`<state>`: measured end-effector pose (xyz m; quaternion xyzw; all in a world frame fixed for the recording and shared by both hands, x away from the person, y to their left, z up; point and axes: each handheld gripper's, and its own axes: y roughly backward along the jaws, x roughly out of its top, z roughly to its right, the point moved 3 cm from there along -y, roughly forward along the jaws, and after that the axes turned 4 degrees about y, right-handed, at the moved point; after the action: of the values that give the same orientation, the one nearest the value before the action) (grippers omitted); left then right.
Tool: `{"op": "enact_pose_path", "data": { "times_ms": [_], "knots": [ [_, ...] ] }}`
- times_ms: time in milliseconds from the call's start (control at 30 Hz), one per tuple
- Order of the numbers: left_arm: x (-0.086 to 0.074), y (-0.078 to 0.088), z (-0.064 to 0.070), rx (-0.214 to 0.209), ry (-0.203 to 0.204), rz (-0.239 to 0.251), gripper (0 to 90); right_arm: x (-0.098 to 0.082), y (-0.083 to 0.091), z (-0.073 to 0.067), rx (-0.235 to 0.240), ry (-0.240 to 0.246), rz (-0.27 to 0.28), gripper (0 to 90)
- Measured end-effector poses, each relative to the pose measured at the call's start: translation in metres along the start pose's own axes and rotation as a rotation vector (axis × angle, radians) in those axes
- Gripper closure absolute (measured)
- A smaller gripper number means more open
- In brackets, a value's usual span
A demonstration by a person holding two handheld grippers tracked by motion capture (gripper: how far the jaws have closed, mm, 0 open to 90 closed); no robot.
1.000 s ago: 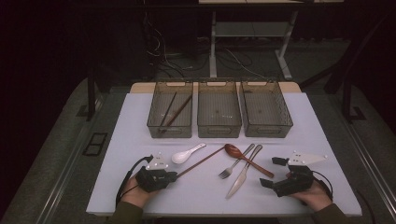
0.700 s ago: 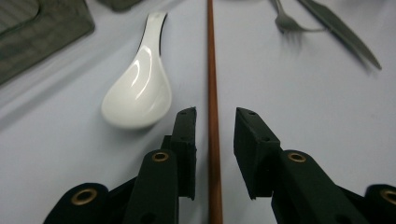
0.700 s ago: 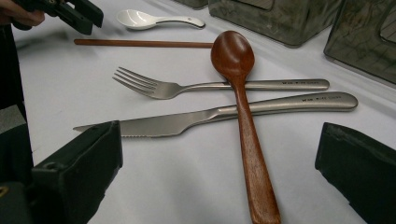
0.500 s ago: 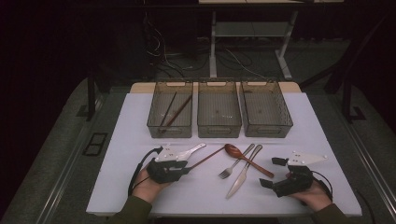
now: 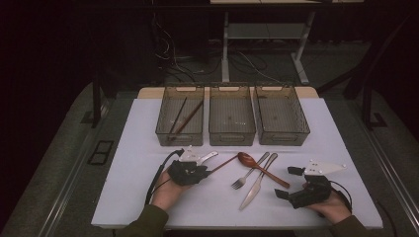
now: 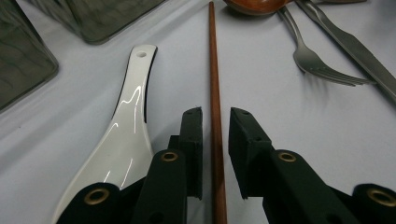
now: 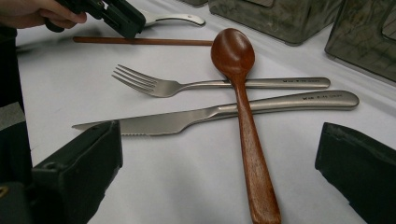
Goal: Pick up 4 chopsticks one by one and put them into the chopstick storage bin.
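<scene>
A brown chopstick (image 6: 215, 84) lies flat on the white table between the jaws of my left gripper (image 6: 215, 114). The jaws have just been closing, and a thin gap still shows on each side of the stick, so the gripper is open. A white ceramic spoon (image 6: 126, 135) lies just left of it. In the high view the left gripper (image 5: 206, 172) sits at the chopstick's (image 5: 225, 163) near end. My right gripper (image 5: 285, 182) rests open at the front right, jaws wide. Before it a wooden spoon (image 7: 238, 84) lies across a fork (image 7: 187, 85) and a knife (image 7: 210, 114).
Three smoky plastic bins stand in a row at the back: the left bin (image 5: 179, 138) holds a few chopsticks, while the middle bin (image 5: 232, 138) and right bin (image 5: 284, 137) look bare. The table's front edge runs close under both hands.
My left hand has slid forward and to the right, from the front left of the table to the chopstick beside the white spoon. The right hand has stayed put.
</scene>
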<state>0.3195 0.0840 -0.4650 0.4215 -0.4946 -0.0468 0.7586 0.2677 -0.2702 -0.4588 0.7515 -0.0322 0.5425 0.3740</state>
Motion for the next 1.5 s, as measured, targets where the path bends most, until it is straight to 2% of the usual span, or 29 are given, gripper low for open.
{"op": "enact_pose_path", "data": {
  "times_ms": [367, 767, 1067, 1167, 1500],
  "knots": [
    [-0.001, -0.006, 0.001, 0.007, 0.002, -0.019, 78.5, 0.001, -0.001, 0.001, 0.0, 0.001, -0.002, 0.6],
    [-0.001, -0.007, 0.006, 0.05, -0.038, -0.03, 83.7, 0.001, 0.0, 0.0, 0.002, 0.008, 0.0, 0.6],
    [-0.001, -0.003, 0.005, 0.037, -0.009, -0.022, 83.8, 0.001, 0.0, 0.001, 0.004, 0.01, 0.002, 0.6],
    [0.0, 0.001, 0.005, 0.021, 0.017, -0.001, 83.9, 0.001, 0.0, 0.0, 0.004, 0.011, 0.001, 0.6],
    [0.005, 0.016, 0.007, -0.008, 0.049, 0.06, 84.0, 0.001, 0.001, 0.001, 0.002, 0.01, 0.002, 0.6]
  ]
}}
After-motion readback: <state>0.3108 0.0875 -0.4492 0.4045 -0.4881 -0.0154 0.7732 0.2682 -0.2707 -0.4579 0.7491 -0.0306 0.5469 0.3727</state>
